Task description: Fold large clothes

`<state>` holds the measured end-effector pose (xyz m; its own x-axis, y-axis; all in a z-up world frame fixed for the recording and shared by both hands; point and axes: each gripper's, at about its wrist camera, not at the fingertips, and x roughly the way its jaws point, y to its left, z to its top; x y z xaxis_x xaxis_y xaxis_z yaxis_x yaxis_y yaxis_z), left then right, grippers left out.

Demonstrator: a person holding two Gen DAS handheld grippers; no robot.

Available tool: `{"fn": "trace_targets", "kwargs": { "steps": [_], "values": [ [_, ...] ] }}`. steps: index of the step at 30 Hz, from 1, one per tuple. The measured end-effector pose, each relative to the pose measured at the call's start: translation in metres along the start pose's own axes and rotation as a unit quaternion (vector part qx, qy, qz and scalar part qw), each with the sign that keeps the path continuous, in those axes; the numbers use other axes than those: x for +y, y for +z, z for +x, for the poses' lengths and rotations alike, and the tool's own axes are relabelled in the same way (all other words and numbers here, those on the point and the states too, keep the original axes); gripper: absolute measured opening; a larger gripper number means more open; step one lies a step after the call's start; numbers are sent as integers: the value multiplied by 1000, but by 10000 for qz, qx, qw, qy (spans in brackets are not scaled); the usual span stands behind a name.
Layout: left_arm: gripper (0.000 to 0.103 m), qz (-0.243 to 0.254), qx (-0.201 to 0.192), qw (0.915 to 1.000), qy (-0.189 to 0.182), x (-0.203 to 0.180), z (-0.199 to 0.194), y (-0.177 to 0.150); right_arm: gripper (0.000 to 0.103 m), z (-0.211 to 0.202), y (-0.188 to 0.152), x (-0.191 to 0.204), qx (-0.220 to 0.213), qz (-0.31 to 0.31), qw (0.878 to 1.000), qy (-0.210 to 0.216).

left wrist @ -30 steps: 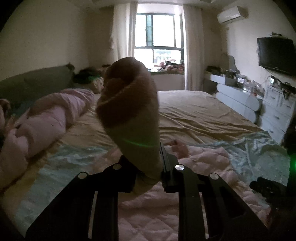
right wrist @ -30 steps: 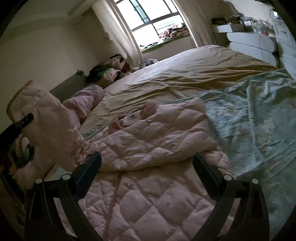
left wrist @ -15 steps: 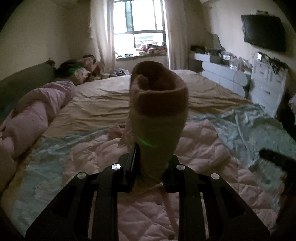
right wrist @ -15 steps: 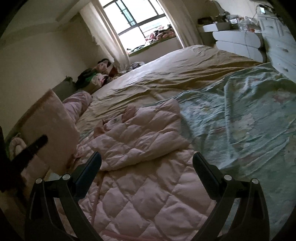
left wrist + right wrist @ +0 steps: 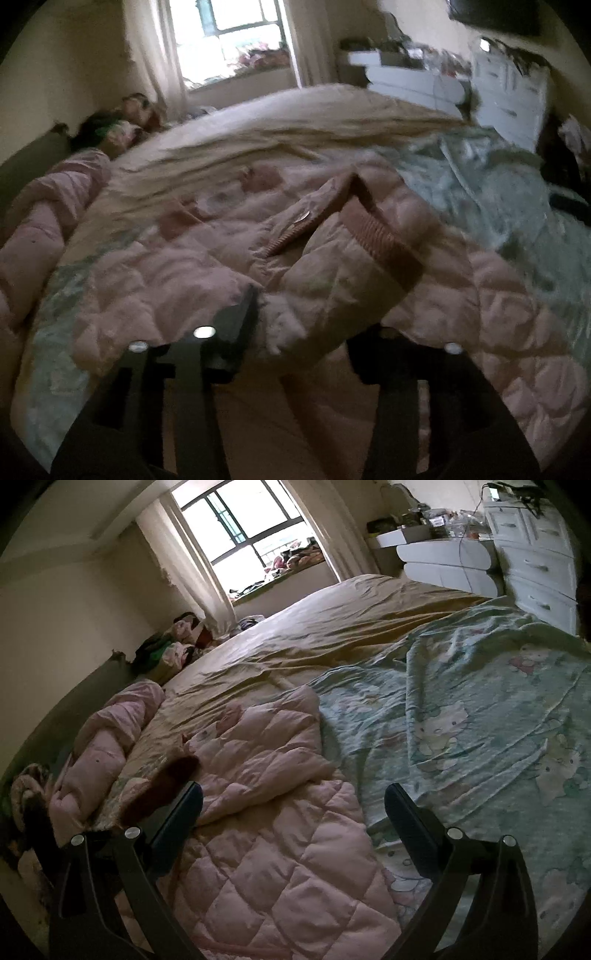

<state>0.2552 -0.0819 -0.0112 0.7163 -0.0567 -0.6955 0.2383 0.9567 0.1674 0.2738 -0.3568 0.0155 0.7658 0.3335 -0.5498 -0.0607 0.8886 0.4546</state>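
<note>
A pink quilted jacket (image 5: 280, 834) lies spread on the bed, one part folded over its middle. In the left wrist view its sleeve (image 5: 332, 280), with a darker ribbed cuff (image 5: 380, 240), lies across the jacket body between my left gripper's (image 5: 306, 332) fingers, which stand apart; the view is blurred. My right gripper (image 5: 293, 801) is open and empty just above the jacket's lower part. The cuff also shows as a dark shape (image 5: 166, 782) by the right gripper's left finger.
A pale green printed sheet (image 5: 480, 720) covers the right side of the bed, a tan sheet (image 5: 332, 635) the far part. A rolled pink quilt (image 5: 107, 746) lies at the left edge. White drawers (image 5: 535, 565) stand at right, a window (image 5: 251, 535) beyond.
My left gripper has swung down toward the bed and its fingers have opened; the sleeve it held upright now lies over the jacket. The right gripper has barely moved.
</note>
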Motion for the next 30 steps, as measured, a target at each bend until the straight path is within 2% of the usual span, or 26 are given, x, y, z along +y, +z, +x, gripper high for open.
{"fn": "trace_targets", "kwargs": {
  "steps": [1, 5, 7, 11, 16, 19, 22, 30],
  "values": [
    [52, 36, 88, 9999, -60, -4, 3, -3, 98, 0, 1, 0, 2, 4, 10000, 13],
    [65, 157, 293, 9993, -154, -15, 6, -12, 98, 1, 3, 4, 74, -74, 9999, 67],
    [75, 197, 447, 9982, -357, -18, 2, -17, 98, 1, 4, 11, 126, -207, 9996, 107],
    [82, 91, 533, 9957, -747, -17, -13, -29, 98, 1, 1, 28, 215, -462, 9984, 247],
    [93, -172, 504, 9973, -515, 3, -30, -42, 98, 14, -10, 53, 542, -657, 9954, 432],
    [94, -477, 511, 9974, -171, 27, -36, -47, 98, 28, -17, 68, 896, -531, 9911, 831],
    [94, -775, 420, 9961, -56, 51, -43, -50, 98, 42, -21, 84, 1113, -439, 9881, 964],
    [94, -1415, 244, 9894, 240, 115, -62, -68, 98, 83, -29, 119, 1517, -299, 9827, 1018]
  ]
}}
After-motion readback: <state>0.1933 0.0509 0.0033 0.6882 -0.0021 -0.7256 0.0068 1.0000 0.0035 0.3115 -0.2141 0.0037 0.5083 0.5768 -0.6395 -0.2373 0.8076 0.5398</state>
